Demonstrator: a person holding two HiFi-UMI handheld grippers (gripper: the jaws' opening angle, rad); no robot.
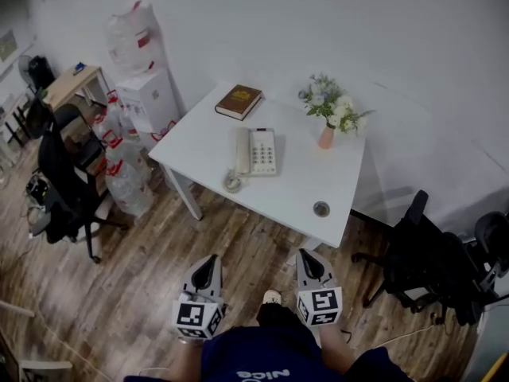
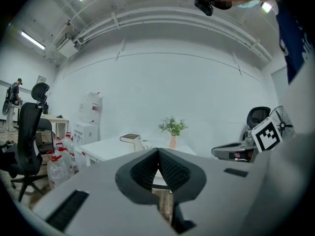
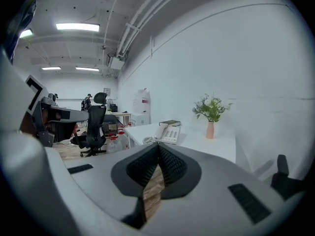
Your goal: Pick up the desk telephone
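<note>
A white desk telephone [image 1: 256, 151] lies on the white table [image 1: 302, 189], handset on its left side and coiled cord at the front edge. It shows in the right gripper view too [image 3: 167, 132], and only as a sliver in the left gripper view [image 2: 139, 144]. My left gripper [image 1: 208, 270] and right gripper [image 1: 305, 262] hover over the wooden floor, well short of the table's near edge. Both are shut with nothing between their jaws [image 2: 158, 154] [image 3: 158, 149].
A brown book [image 1: 238, 101] lies at the table's far corner, a pink vase with flowers [image 1: 328, 130] at the right. A round grommet [image 1: 321, 208] sits near the front edge. Water bottles [image 1: 127, 177] and a black chair [image 1: 67, 183] stand left, another chair [image 1: 429, 257] right.
</note>
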